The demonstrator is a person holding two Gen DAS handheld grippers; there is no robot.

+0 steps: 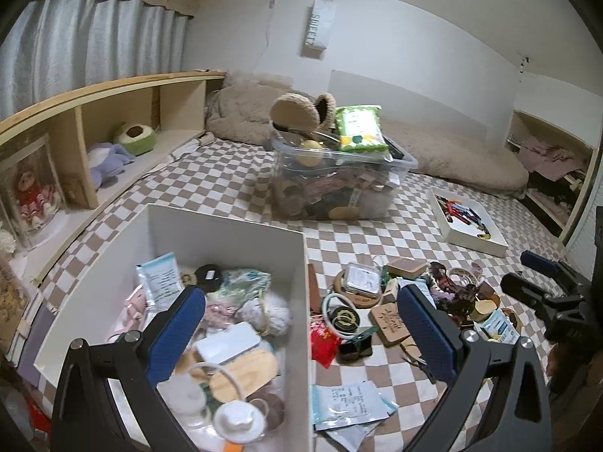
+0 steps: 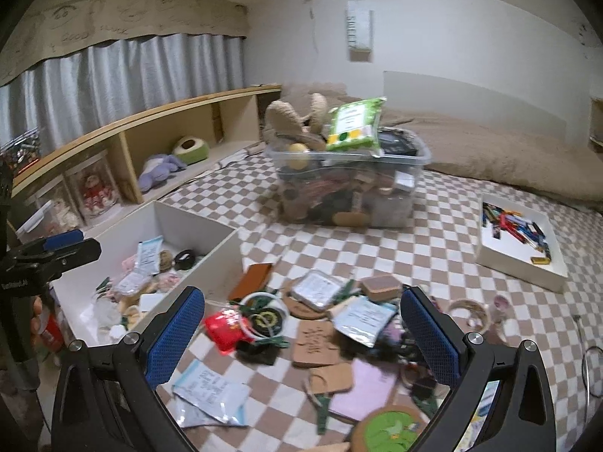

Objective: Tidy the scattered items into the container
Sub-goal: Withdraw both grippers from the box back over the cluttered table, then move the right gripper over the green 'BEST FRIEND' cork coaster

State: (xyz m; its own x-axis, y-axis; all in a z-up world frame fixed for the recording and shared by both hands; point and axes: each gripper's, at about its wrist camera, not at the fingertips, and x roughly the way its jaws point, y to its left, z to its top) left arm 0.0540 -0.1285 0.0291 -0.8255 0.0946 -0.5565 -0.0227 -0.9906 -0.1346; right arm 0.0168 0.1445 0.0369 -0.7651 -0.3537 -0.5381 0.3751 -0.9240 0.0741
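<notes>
A white open box sits on the checkered bedspread and holds several small items: sachets, a fluffy ball, wooden pieces. My left gripper is open and empty, straddling the box's right wall. It also shows at the left edge of the right wrist view. To the right of the box lies the scattered pile: a red packet, a black round tin, a clear square case, wooden tags and sachets. My right gripper hangs open above this pile, holding nothing.
A clear plastic tub, stuffed full with a green pack on top, stands behind the pile. A white tray of pens lies at the right. A wooden shelf with plush toys runs along the left. A beige blanket lies at the back.
</notes>
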